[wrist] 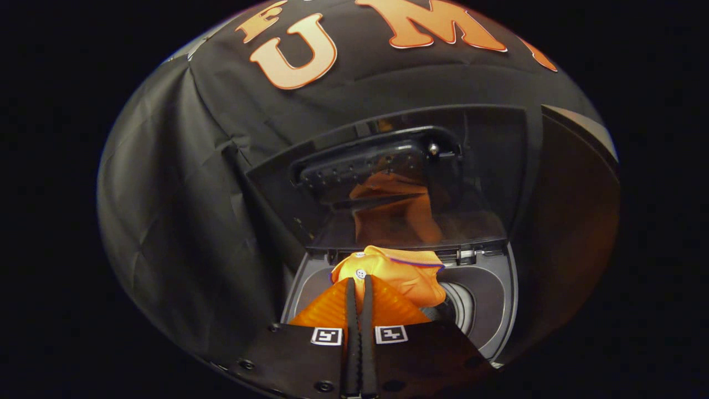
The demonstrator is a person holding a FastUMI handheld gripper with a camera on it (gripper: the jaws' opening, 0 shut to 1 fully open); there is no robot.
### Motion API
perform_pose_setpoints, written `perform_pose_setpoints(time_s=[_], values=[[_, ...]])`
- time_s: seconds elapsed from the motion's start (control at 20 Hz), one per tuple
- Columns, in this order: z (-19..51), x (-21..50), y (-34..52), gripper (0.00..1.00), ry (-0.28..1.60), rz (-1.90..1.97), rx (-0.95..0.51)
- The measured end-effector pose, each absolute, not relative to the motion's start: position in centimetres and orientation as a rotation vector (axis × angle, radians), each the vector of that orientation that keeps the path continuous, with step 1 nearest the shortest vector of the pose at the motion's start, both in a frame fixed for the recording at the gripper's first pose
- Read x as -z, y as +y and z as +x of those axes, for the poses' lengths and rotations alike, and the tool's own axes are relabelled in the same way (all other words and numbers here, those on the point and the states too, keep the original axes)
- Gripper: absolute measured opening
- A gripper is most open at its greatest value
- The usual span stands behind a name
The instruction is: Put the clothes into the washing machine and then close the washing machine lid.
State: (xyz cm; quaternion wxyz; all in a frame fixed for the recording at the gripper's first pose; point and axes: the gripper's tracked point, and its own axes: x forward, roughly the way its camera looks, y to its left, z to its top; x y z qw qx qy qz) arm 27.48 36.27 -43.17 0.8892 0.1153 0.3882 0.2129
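Gripper (359, 284) fingers pressed almost together, only a thin slit left between them, pinching a fold of the orange garment (396, 271) at their tips. Clenched on the cloth, then, near a small white button on its collar or placket. Hard to tell how much fabric sits inside the pinch, since the bunched cloth hides the contact itself.

Garment hanging from the tips and bulging just ahead and to the right of them, held above the washing machine opening (471, 302) rather than lying in it. Held high and by one edge, probably so that the rest of the cloth can drop freely into the drum instead of snagging on the grey rim.

Beyond the fingers, the washing machine lid (388, 183) standing raised and tilted back, its dark glossy panel throwing back an orange reflection of the garment. Propped open that way to leave the mouth of the machine free for loading.

Judged from this: clothes not yet inside, lid not yet closed. Next likely a lowering over the drum and a loosening of the pinch, with care that no sleeve drapes over the rim.
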Motion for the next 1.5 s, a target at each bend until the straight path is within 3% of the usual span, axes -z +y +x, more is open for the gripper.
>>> perform_pose_setpoints(time_s=[0.7, 1.5], values=[[26.8, 56.6, 35.9, 0.08, 0.991, 0.199, -0.352], [25.7, 60.2, 34.7, 0.09, 1.103, 0.144, -0.215]])
